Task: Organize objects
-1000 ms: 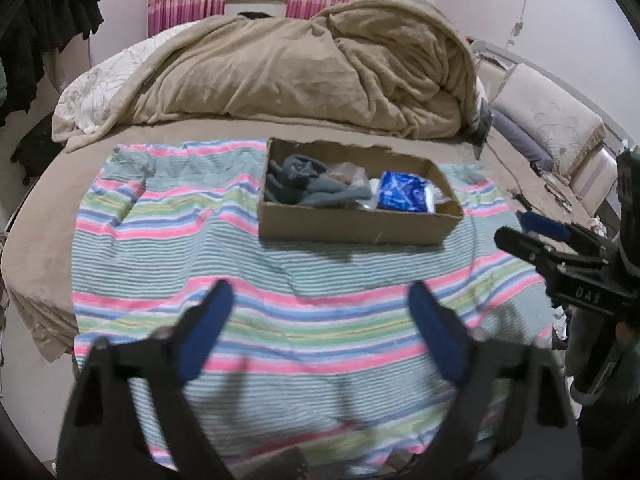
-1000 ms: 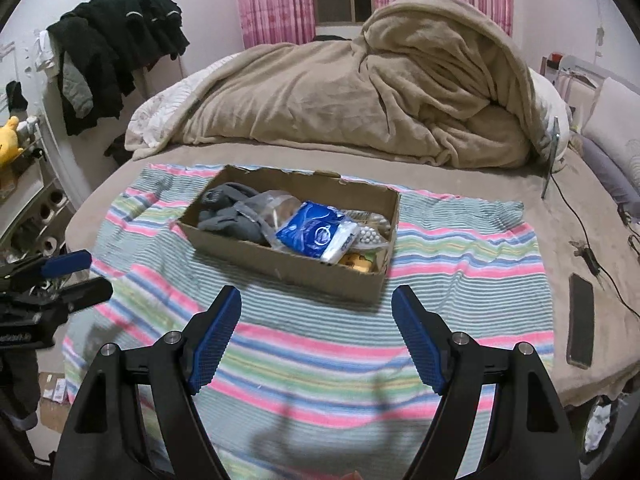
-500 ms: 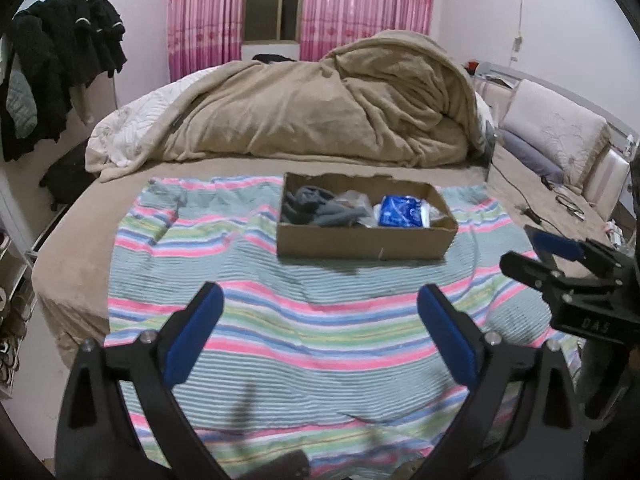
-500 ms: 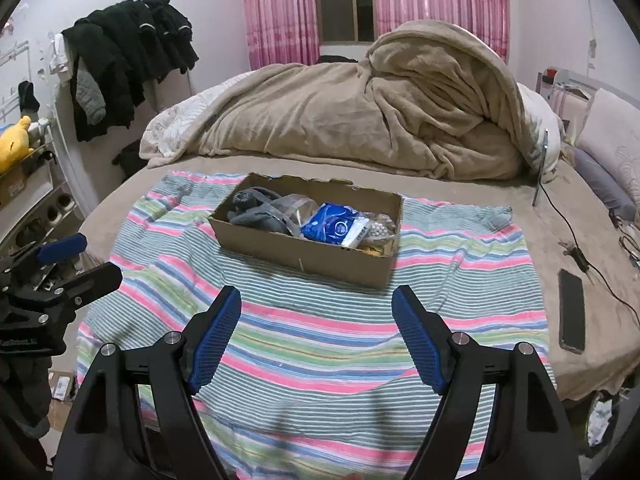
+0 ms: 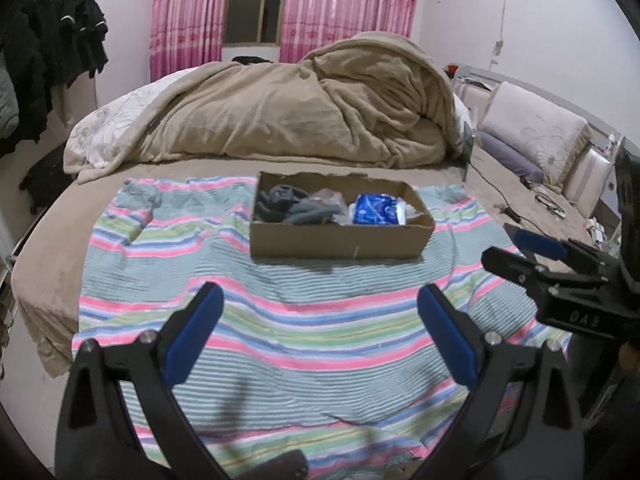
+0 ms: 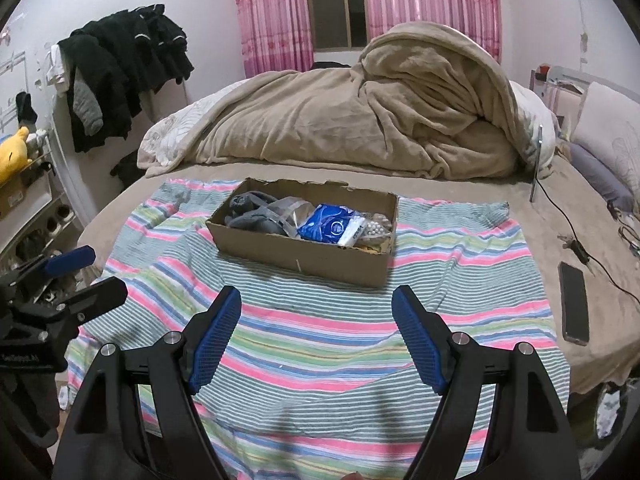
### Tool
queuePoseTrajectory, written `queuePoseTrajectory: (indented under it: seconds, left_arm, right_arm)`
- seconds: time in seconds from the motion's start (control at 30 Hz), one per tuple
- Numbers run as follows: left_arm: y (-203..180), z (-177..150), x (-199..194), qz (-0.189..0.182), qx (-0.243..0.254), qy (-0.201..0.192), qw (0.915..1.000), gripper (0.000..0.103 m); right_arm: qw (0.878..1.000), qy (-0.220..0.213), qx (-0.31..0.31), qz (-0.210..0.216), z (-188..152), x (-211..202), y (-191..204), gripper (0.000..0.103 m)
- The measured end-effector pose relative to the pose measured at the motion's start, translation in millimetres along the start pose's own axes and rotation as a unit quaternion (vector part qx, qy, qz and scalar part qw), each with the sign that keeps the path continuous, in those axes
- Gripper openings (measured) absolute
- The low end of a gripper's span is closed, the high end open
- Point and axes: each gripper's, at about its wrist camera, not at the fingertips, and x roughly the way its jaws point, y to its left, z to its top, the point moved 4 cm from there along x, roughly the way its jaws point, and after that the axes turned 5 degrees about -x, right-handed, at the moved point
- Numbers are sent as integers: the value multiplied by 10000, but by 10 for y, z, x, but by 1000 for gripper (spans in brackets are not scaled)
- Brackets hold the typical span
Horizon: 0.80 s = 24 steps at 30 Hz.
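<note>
A shallow cardboard box (image 5: 340, 240) sits on a striped cloth (image 5: 300, 320) on the bed; it also shows in the right wrist view (image 6: 304, 258). Inside lie grey fabric (image 5: 292, 206), clear plastic (image 6: 290, 210), a blue-and-white packet (image 5: 374, 208) (image 6: 332, 226) and small items at the right end (image 6: 376, 232). My left gripper (image 5: 320, 332) is open and empty, held back from the box over the cloth's near part. My right gripper (image 6: 316, 334) is open and empty, likewise short of the box. Each gripper shows at the edge of the other's view.
A heaped tan blanket (image 6: 360, 120) fills the back of the bed. A black phone (image 6: 574, 304) and a cable (image 6: 576, 240) lie on the right side. Pillows (image 5: 536, 136) are at the right. Dark clothes (image 6: 124, 68) hang at the left wall.
Both grippers have drawn back and up from the box, so it looks smaller and farther. Both stay open and empty.
</note>
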Motion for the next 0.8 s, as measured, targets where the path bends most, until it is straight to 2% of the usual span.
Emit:
queuePoseTrajectory:
  seconds: [0.3,0.8]
  left_arm:
    - [-41,59,205,-18,177,44,9998,99]
    - [13,102,442,-4,169,90,9998,99]
  right_arm:
    - [9999,95,30,13,2,191,-49,81]
    - [9995,280,153,46,11,466,-104,81]
